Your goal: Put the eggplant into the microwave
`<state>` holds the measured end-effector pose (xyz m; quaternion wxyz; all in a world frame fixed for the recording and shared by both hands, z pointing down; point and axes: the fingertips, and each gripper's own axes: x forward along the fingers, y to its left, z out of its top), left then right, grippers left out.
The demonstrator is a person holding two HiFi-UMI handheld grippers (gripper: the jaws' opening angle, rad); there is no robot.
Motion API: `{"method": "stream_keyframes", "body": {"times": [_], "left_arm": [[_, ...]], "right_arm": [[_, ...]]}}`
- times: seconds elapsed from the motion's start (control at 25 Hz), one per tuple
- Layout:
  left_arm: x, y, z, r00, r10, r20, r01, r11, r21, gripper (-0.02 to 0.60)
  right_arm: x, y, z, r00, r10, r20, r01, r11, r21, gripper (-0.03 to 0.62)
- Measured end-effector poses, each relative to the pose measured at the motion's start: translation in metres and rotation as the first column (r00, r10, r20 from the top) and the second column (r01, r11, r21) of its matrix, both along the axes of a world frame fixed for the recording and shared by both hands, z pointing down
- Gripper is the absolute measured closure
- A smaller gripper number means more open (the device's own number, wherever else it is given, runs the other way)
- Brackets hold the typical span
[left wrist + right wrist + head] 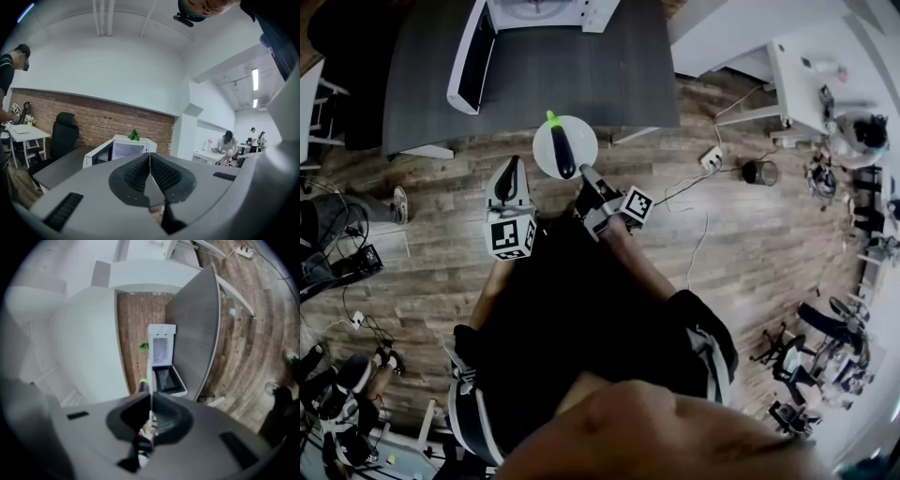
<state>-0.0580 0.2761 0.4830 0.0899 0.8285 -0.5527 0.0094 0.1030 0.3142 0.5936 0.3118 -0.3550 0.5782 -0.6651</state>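
Observation:
A dark purple eggplant (562,150) with a green stem lies on a white plate (584,137), held in the air in front of the dark table (581,80). My right gripper (586,174) is shut on the plate's near rim. In the right gripper view the plate (151,401) shows edge-on between the jaws, with the eggplant's green tip (144,381) beyond. The white microwave (539,11) stands on the table with its door (473,58) swung open; it also shows as the microwave (123,151) and the microwave (161,350). My left gripper (512,170) hangs beside the plate, shut and empty.
A black office chair (63,133) stands left of the table, by the brick wall. A power strip (711,157) and cables lie on the wooden floor at the right. White desks (806,84) and several people are farther off.

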Motion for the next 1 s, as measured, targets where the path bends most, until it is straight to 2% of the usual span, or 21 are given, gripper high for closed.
{"method": "stream_keyframes", "body": {"times": [0.32, 0.64, 1.0], "left_arm": [[-0.054, -0.023, 0.014, 0.999, 0.044, -0.022, -0.044, 0.999, -0.015, 0.540], [-0.053, -0.017, 0.013, 0.994, 0.105, -0.032, -0.106, 0.994, -0.024, 0.540], [-0.059, -0.030, 0.011, 0.993, 0.111, -0.045, -0.112, 0.993, -0.021, 0.540]], "right_arm": [[-0.056, -0.020, 0.007, 0.999, 0.043, 0.010, -0.043, 0.999, -0.005, 0.556], [-0.065, -0.018, -0.003, 0.996, 0.082, 0.028, -0.082, 0.997, 0.009, 0.556], [-0.072, -0.029, -0.002, 0.996, 0.092, 0.020, -0.092, 0.996, -0.001, 0.556]]}}
